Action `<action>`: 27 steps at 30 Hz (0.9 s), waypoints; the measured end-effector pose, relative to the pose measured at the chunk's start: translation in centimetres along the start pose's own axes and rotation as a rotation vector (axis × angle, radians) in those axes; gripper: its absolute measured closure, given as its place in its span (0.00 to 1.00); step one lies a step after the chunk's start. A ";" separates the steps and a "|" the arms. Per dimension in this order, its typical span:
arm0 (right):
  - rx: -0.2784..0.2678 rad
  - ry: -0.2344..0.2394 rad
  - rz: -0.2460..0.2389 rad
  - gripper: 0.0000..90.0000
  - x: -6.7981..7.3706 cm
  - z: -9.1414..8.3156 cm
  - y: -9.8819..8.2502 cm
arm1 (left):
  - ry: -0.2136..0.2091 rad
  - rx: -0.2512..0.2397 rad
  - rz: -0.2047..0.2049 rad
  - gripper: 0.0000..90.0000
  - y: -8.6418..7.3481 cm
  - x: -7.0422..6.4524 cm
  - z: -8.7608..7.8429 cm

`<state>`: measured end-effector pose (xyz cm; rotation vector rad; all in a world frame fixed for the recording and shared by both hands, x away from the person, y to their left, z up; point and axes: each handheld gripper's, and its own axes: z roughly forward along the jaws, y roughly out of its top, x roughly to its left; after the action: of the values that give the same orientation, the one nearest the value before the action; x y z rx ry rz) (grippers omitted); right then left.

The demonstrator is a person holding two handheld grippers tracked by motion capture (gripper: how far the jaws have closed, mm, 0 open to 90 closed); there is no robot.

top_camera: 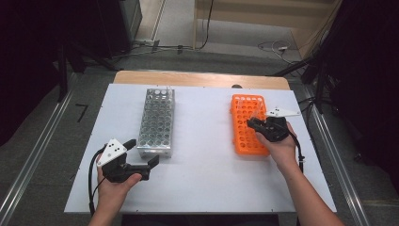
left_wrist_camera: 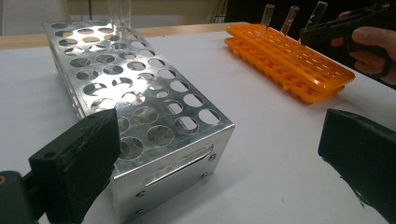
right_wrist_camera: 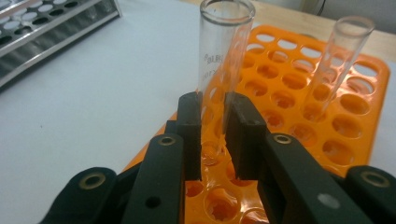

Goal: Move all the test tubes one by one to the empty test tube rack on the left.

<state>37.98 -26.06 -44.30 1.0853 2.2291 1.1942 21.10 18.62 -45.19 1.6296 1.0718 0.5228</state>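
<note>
left gripper [top_camera: 143, 153] idles wide open beside metal rack [top_camera: 156, 121]. right gripper [right_wrist_camera: 214, 135] clamps glass tube [right_wrist_camera: 219, 74] in orange rack [top_camera: 248, 123] near table's right edge; lift straight up, avoid neighbouring tube [right_wrist_camera: 337, 65].

Too small to count in the high view: clear glass test tubes [top_camera: 256, 112] at the orange plastic rack's [top_camera: 248, 125] far end. Cut off by the top edge in the left gripper view: tube [left_wrist_camera: 119, 18] in the perforated aluminium rack [left_wrist_camera: 135, 102]. Hidden behind black jaws: gripped tube's [right_wrist_camera: 223, 56] lower wall.
</note>
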 end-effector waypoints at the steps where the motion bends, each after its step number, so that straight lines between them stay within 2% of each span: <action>1: -0.009 -0.001 -0.002 0.82 0.0 -0.3 0.1 | -0.001 -0.001 0.002 0.00 0.0 0.0 0.0; 5: -0.029 0.004 -0.008 0.82 0.4 -1.2 0.5 | -0.003 0.004 0.008 0.00 0.0 -0.1 0.1; 13: -0.046 0.065 0.004 0.83 1.5 -2.5 0.4 | -0.002 0.000 0.010 0.00 0.0 -0.3 0.2; 27: -0.043 0.173 -0.037 0.82 5.5 -3.6 -1.3 | -0.020 -0.009 0.020 0.00 0.4 -1.0 0.3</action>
<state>31.67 -24.11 -43.19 0.9526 2.3281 1.3601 20.99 17.64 -44.71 1.6362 1.0382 0.5228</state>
